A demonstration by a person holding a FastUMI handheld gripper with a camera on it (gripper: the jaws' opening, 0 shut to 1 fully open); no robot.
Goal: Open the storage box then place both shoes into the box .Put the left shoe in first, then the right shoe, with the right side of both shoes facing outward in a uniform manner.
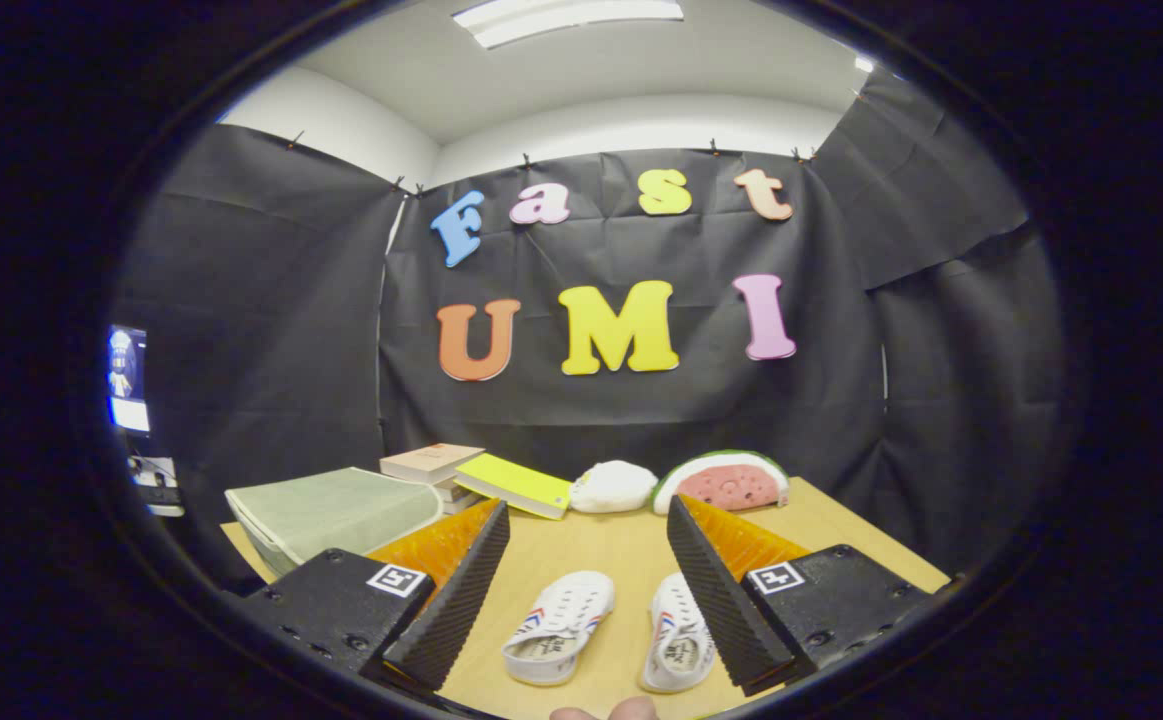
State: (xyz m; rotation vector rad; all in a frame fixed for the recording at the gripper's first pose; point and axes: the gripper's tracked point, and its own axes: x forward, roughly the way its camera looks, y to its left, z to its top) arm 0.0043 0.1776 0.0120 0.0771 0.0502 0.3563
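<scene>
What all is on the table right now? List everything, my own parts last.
shoes: two, white with red and blue stripes, on the table between the fingers
storage box: one, pale grey-green, lid shut, beyond the left finger
books: small stack, beside the box
yellow book: one, leaning on the stack
white plush: one, far side
watermelon plush: one, red and green, beside it
table: one, light wood
gripper: fingers open, holding nothing

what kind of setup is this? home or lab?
Likely a lab recording booth, not a home: black cloth wall on all sides, one wooden table staged with two shoes and a storage box. The claw is open above the shoes.
</scene>
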